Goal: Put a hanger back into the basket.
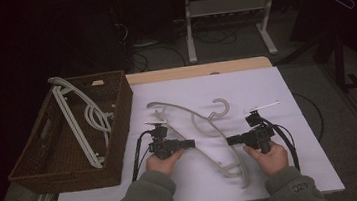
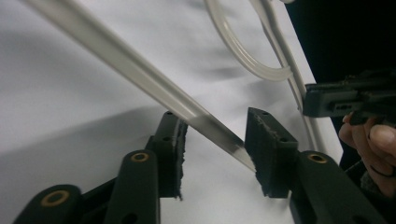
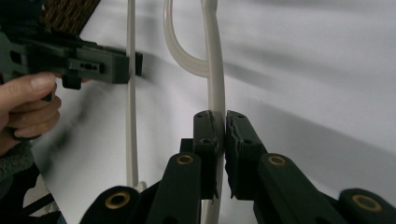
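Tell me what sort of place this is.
Probably a lab or workshop set up for recording: a table under a white cloth, loose cables on the grey floor, and a white-legged desk frame behind.

The clothes hanger (image 1: 204,128) on the surface (image 1: 290,134) looks like pale, smooth plastic with a faint gloss, almost translucent in the left gripper view. The surface wears a matt white sheet; bare light wood shows along its 12 o'clock edge. At 9 o'clock, the basket (image 1: 119,132) is rough, dark woven wicker. The fingers (image 3: 208,140) are matt black plastic with ragged, rubbery pads and brass-coloured rivets.
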The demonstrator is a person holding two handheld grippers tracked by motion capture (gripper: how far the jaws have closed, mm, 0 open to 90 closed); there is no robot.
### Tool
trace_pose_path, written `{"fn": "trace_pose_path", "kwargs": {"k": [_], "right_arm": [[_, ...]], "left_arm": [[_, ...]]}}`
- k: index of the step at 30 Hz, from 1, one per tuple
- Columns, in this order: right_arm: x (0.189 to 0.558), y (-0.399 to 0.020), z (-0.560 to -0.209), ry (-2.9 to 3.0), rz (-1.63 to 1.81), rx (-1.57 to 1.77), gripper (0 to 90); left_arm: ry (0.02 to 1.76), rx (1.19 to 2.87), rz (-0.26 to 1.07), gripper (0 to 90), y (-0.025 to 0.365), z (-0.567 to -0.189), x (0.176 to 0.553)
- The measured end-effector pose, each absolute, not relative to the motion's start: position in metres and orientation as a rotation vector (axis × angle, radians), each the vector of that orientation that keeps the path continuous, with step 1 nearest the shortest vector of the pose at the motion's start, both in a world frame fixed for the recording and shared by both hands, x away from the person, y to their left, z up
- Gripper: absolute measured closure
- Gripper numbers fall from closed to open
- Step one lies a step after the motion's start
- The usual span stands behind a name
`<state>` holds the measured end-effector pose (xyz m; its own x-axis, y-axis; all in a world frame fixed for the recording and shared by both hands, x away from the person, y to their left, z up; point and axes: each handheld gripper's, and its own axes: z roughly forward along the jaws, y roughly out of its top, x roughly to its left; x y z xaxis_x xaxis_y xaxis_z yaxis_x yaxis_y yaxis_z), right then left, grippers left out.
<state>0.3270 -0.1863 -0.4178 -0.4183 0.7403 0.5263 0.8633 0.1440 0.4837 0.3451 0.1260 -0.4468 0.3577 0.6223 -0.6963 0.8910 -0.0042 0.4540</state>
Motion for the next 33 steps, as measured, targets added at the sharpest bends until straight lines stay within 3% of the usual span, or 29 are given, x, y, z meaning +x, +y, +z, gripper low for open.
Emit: {"fn": "trace_pose_path", "kwargs": {"k": [3,17,20,21,23,24,29,30,31,33], "right_arm": [[0.325,-0.187,-0.419,-2.234,-1.136,-1.606,82.3],[0.323,-0.193,-0.419,-2.164,-1.155,-1.598,82.1],[0.323,-0.193,-0.418,-2.198,-1.155,-1.593,83.7],[0.323,-0.191,-0.419,-2.216,-1.127,-1.595,88.0],[0.322,-0.189,-0.421,-2.173,-1.173,-1.554,90.0],[0.32,-0.185,-0.418,-2.211,-1.16,-1.552,90.0],[0.322,-0.173,-0.417,-2.449,-1.051,-1.571,89.4],[0.323,-0.176,-0.414,-2.488,-1.041,-1.611,87.0],[0.326,-0.18,-0.414,-2.48,-1.059,-1.62,74.2],[0.339,-0.181,-0.419,-2.484,-0.999,-1.658,68.9]], "left_arm": [[1.349,1.715,-0.346,68.5,0.127,-0.445,0.345],[1.327,1.616,-0.39,73.6,0.13,-0.437,0.348],[1.31,1.586,-0.41,74.1,0.13,-0.434,0.349],[1.315,1.599,-0.391,73.5,0.129,-0.431,0.349],[1.293,1.636,-0.355,84.6,0.127,-0.428,0.35],[1.288,1.63,-0.363,85.7,0.127,-0.427,0.35],[1.329,1.666,-0.386,76.8,0.123,-0.433,0.353],[1.329,1.666,-0.39,75.4,0.122,-0.433,0.353],[1.327,1.671,-0.386,75.3,0.121,-0.434,0.353],[1.324,1.68,-0.377,73.7,0.121,-0.433,0.352]]}}
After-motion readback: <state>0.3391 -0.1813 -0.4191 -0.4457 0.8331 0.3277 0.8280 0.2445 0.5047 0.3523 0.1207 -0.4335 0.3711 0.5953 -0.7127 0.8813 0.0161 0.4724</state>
